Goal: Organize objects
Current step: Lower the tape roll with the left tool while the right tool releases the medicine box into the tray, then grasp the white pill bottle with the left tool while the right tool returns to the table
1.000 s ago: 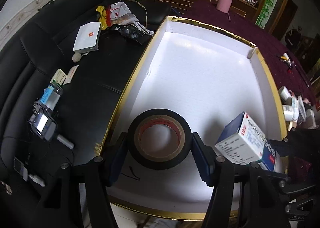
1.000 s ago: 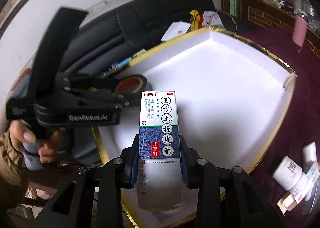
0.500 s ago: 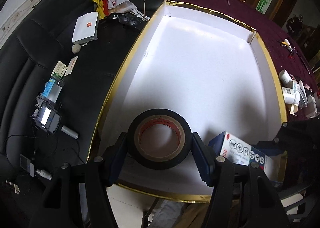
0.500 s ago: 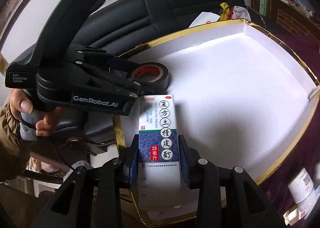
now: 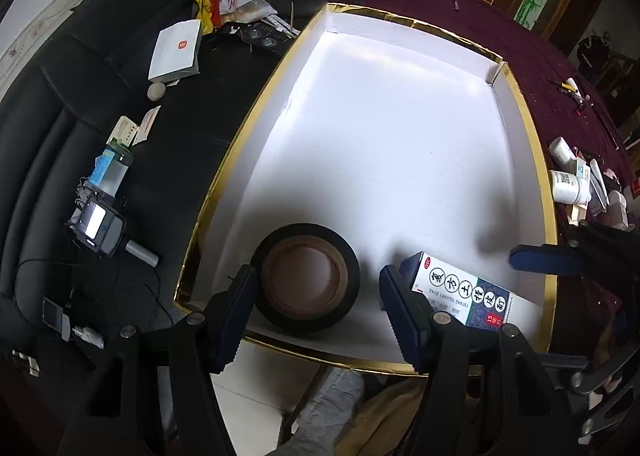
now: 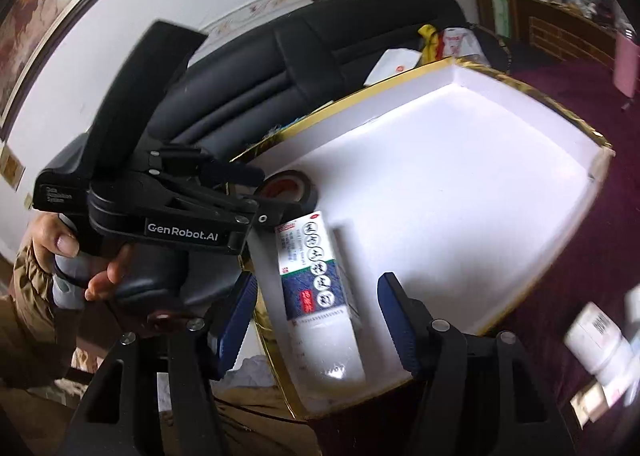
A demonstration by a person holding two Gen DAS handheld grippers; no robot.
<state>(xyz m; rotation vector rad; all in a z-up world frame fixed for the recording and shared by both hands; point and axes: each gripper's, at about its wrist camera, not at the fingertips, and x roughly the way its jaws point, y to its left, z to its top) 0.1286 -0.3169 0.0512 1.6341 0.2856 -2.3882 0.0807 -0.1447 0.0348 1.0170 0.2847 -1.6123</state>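
The white tray with its gold rim (image 5: 532,144) fills the space ahead of both your tongs. In its near corner the medicine carton (image 6: 316,292) lies flat between the tips of your right gripper (image 6: 316,316), whose jaws have just been opening and now stand clear of both its sides. It looks light, stiff cardboard that could dent; take it across the long faces. The black tape roll (image 5: 308,280) lies flat between the tips of your left gripper (image 5: 316,308); the left pad (image 5: 236,316) looks to touch it, and the right pad stands clear, so it is not clamped. The roll looks firm and grippy. Only the left view shows the white bottles (image 5: 568,186) beyond the tray; only the right shows your hand (image 6: 70,252).
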